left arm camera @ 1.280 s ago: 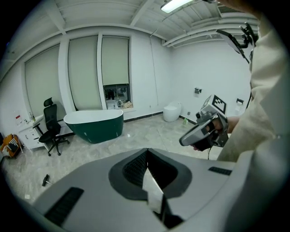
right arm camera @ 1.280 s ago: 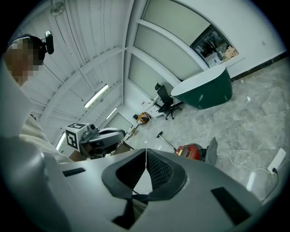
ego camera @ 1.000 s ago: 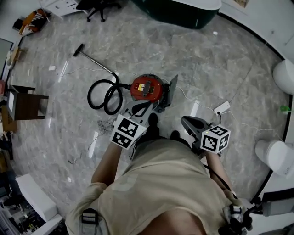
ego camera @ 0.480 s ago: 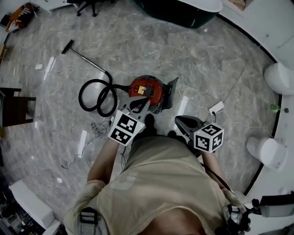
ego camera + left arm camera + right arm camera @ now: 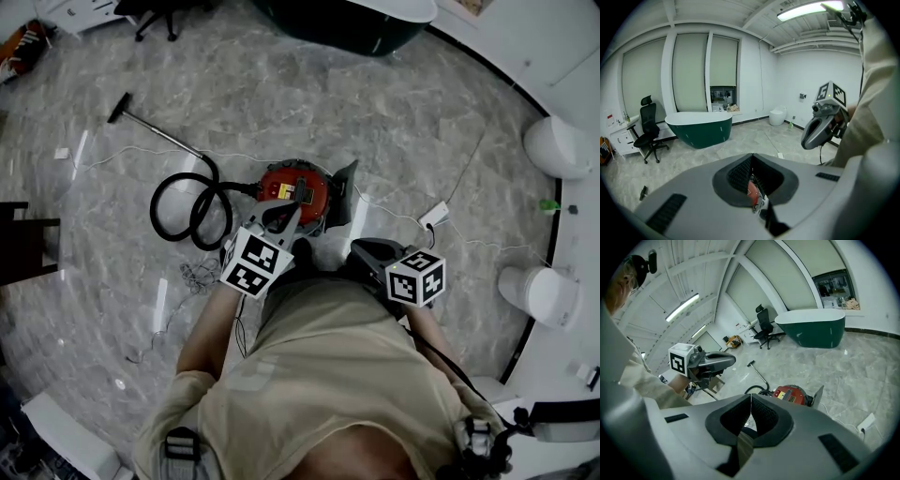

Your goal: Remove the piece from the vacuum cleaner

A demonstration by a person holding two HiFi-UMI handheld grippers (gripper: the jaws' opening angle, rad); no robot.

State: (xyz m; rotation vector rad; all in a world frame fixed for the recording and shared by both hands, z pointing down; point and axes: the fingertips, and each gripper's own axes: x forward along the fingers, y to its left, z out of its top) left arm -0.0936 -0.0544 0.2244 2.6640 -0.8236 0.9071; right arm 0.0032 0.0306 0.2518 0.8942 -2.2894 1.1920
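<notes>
A red canister vacuum cleaner [image 5: 298, 190] lies on the marble floor, with a dark flap [image 5: 345, 190] raised at its right side. Its black hose [image 5: 187, 211] coils to the left, and a wand runs out to a floor head [image 5: 120, 108]. My left gripper [image 5: 286, 216] hangs just over the vacuum's near edge, jaws shut and empty. Through the gap under its jaws, the left gripper view [image 5: 751, 159] shows a bit of red [image 5: 752, 190]. My right gripper [image 5: 358, 249] hovers right of the vacuum, shut on nothing. The right gripper view [image 5: 751, 399] shows the vacuum [image 5: 790, 393] ahead.
A dark green bathtub [image 5: 347, 23] stands at the far side. A white power strip [image 5: 432, 216] and thin cables lie right of the vacuum. White fixtures [image 5: 553, 145] line the right wall. A dark stool [image 5: 23, 248] stands at the left, and an office chair [image 5: 649, 136] by the tub.
The person has stepped closer: the vacuum now lies right under the left gripper's tip. Both grippers stay shut and keep their spacing.
</notes>
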